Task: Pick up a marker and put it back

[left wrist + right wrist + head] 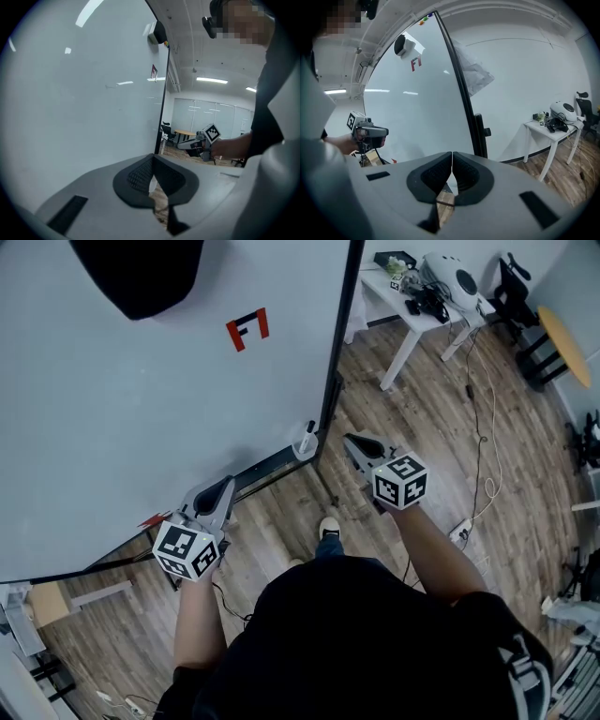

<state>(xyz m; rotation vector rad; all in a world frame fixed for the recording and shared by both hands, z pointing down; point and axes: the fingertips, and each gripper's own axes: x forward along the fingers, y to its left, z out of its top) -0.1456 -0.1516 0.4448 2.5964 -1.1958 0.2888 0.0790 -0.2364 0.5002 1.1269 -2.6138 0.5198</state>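
A white marker with a black cap [308, 435] stands upright in a small holder at the lower right corner of the whiteboard [141, 409]. My right gripper [352, 442] hovers just right of the marker, apart from it, its jaws shut with nothing between them [452, 155]. My left gripper [225, 487] is held low in front of the whiteboard's bottom rail, left of the marker, also shut and empty [153, 158]. Each gripper shows in the other's view: the right gripper [192, 145] and the left gripper [371, 132].
The whiteboard's black frame post [339, 352] runs down beside the marker. A white table [405, 317] with a helmet and gear stands at the back right. Cables [483, 446] trail over the wooden floor. A round yellow table [565, 341] is far right. A red mark [247, 329] is on the board.
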